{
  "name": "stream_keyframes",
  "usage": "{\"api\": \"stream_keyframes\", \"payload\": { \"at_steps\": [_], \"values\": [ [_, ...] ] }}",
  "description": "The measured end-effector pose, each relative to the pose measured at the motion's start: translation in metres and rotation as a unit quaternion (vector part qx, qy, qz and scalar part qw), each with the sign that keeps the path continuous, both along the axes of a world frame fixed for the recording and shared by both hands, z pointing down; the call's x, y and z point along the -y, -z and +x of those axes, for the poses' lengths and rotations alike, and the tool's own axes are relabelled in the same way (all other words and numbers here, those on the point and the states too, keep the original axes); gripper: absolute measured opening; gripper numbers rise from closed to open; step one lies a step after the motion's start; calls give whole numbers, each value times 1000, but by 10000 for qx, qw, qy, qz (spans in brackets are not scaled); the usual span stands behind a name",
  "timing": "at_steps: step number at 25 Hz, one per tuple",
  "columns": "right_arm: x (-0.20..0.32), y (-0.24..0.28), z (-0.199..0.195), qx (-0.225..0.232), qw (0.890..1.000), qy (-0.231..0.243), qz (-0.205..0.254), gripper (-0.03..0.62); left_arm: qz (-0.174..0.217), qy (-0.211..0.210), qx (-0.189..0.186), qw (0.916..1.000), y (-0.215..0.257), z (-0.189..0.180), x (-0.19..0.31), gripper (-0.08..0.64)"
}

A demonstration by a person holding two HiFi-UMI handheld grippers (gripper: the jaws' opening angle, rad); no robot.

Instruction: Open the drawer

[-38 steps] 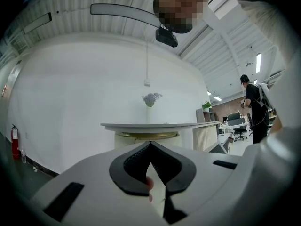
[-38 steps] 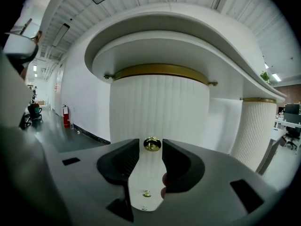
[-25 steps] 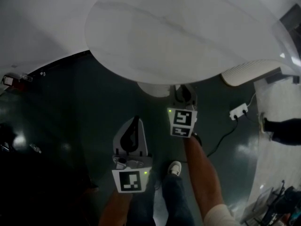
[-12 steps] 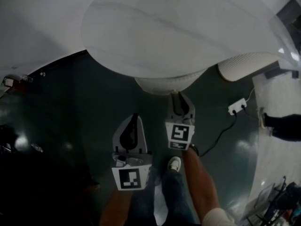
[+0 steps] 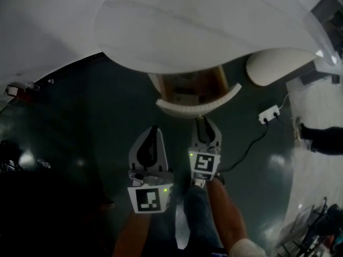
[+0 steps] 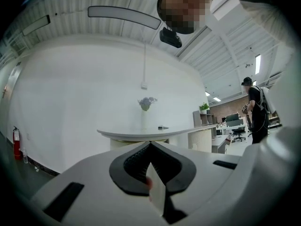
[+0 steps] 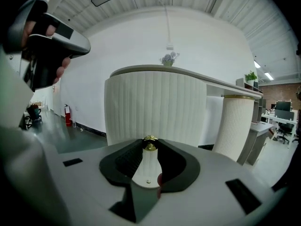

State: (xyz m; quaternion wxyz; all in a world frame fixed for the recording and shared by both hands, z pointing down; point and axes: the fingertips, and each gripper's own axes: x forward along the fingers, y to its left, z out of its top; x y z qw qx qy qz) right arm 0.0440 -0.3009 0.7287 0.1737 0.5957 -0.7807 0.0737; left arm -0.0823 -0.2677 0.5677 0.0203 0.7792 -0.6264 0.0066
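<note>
In the head view a curved, ribbed white drawer front [image 5: 199, 106] stands pulled out from under the round white table top [image 5: 177, 31], and the drawer's wooden inside [image 5: 194, 85] shows. My right gripper [image 5: 201, 120] reaches to that front. Its own view shows the jaws shut on the small gold knob [image 7: 150, 143] of the ribbed drawer front [image 7: 155, 107]. My left gripper [image 5: 152, 141] hangs beside it to the left, apart from the drawer. Its jaws [image 6: 150, 144] are shut with nothing between them, pointing level at a far table.
A ribbed white column [image 5: 276, 65] stands right of the drawer. A white power strip [image 5: 269, 113] with a black cable lies on the dark floor. A fire extinguisher [image 5: 16, 90] sits far left. A person [image 6: 256, 108] stands far right. My legs are below the grippers.
My right gripper has drawn back toward me with the knob, and the drawer has slid out from under the table top, baring its wooden inside. The left gripper has hardly shifted.
</note>
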Motion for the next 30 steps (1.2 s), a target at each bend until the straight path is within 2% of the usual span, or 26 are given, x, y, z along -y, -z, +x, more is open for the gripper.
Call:
{"api": "stream_keyframes", "payload": {
  "at_steps": [8, 15, 21, 25, 30],
  "values": [
    [-55, -3, 14, -55, 9999, -5, -99, 107, -9, 32, -7, 10000, 7, 9, -24, -5],
    [-68, -3, 15, -100, 9996, 93, -243, 107, -46, 19, 0, 10000, 10, 16, -20, -5],
    [-67, -2, 13, 272, 9989, 149, -354, 114, -113, 9, 3, 9999, 11, 18, -14, -5],
    [-67, 14, 11, 286, 9990, 269, -211, 144, -82, 24, 11, 10000, 17, 14, -8, -5],
    [-68, 58, 13, 326, 9989, 333, 62, 144, -62, -25, 51, 10000, 36, 14, -6, -5]
  ]
}}
